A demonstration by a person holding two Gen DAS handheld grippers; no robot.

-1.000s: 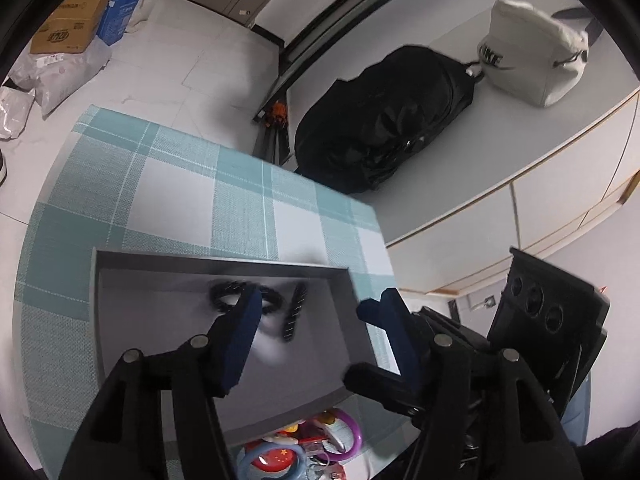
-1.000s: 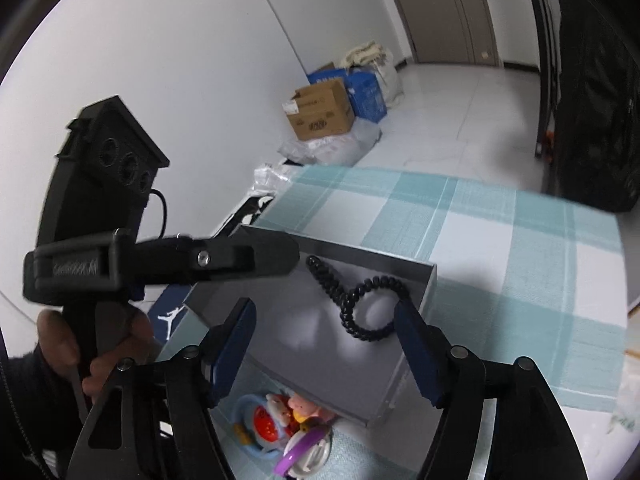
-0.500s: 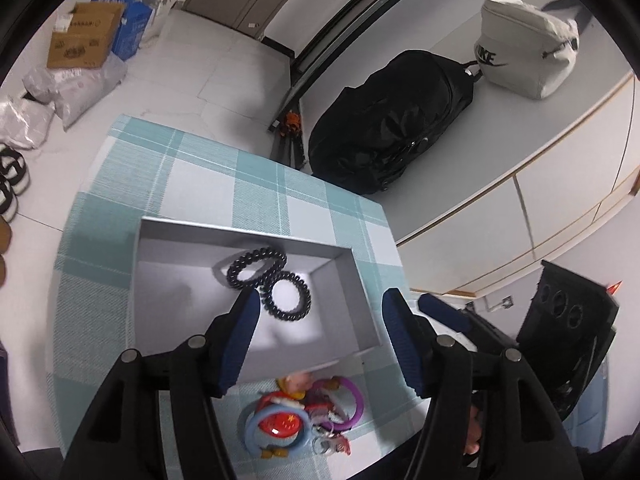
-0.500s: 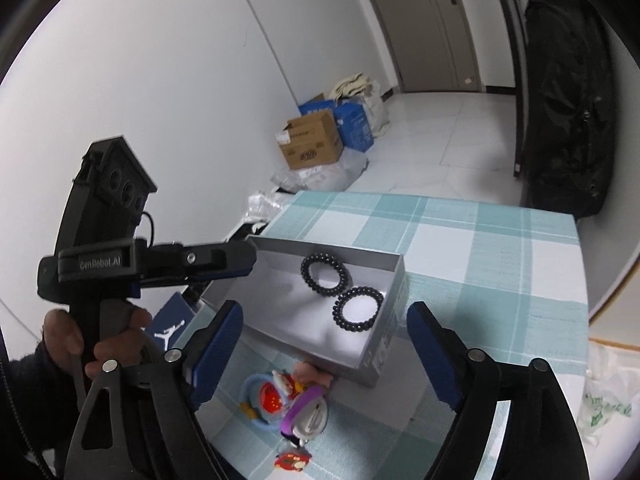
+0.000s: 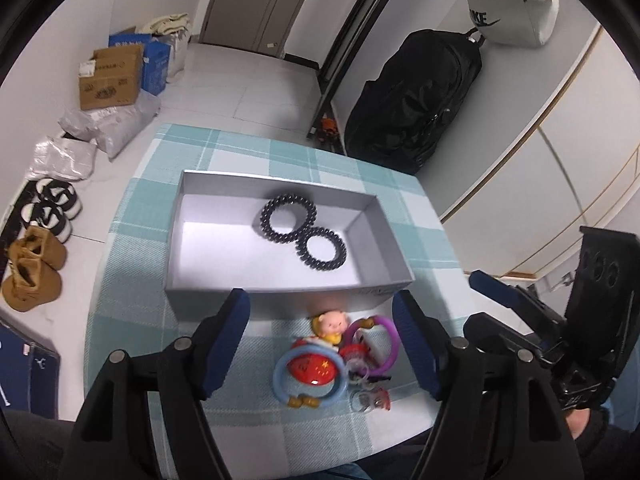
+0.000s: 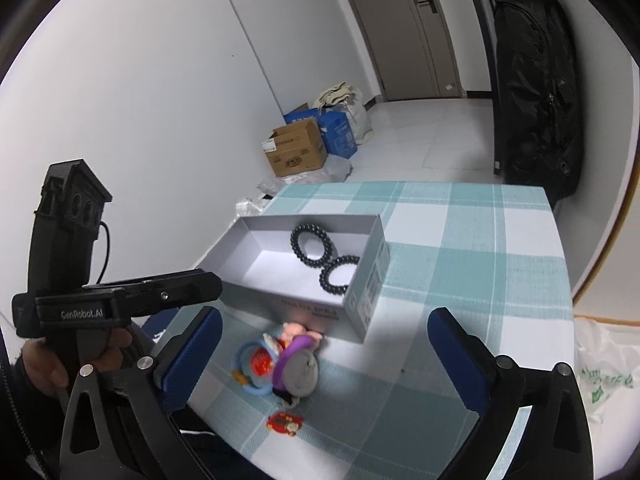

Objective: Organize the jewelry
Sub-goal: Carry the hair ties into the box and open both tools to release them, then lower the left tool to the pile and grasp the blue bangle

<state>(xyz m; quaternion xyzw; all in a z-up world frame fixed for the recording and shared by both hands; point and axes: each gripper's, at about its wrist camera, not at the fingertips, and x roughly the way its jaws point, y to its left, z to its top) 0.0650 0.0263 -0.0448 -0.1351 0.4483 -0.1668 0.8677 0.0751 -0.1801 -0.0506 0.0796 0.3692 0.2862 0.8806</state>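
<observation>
1. Room w/ white walls, pale tiled floor and a grey door; a small table under a teal-and-white checked cloth (image 5: 280,156) sits in the middle.
2. Floor clutter: cardboard box (image 5: 110,80), blue box beside it, plastic bags, shoes at left. Black backpack (image 5: 416,96) leans by the wall; white bag (image 5: 508,4) higher up on a ledge.
3. Grey open box (image 5: 224,240) sits on the cloth. Inside: two black spiral hair ties (image 5: 304,230), lying flat, touching each other, toward the box's far-right part.
4. Just in front of the box's near wall, on the cloth: a pile of bright trinkets (image 5: 336,356) – blue ring, purple ring, red round piece, small pig figure, all bunched together. A small red charm (image 6: 285,424) lies apart, nearer the table edge.
5. Left gripper (image 5: 322,340): jaws have just been opening, now fairly wide. Nothing pinched; the trinket pile shows between the blue pads in the left wrist view, not touched.
6. Right gripper (image 6: 324,352): jaws have just been opening, now very wide, nothing held. The pile shows between its fingers, clear of both.
7. Pose: both grippers tilt down at the table from the near side, above the trinkets. In the right wrist view a hand (image 6: 44,364) grips the left tool's handle at left.
</observation>
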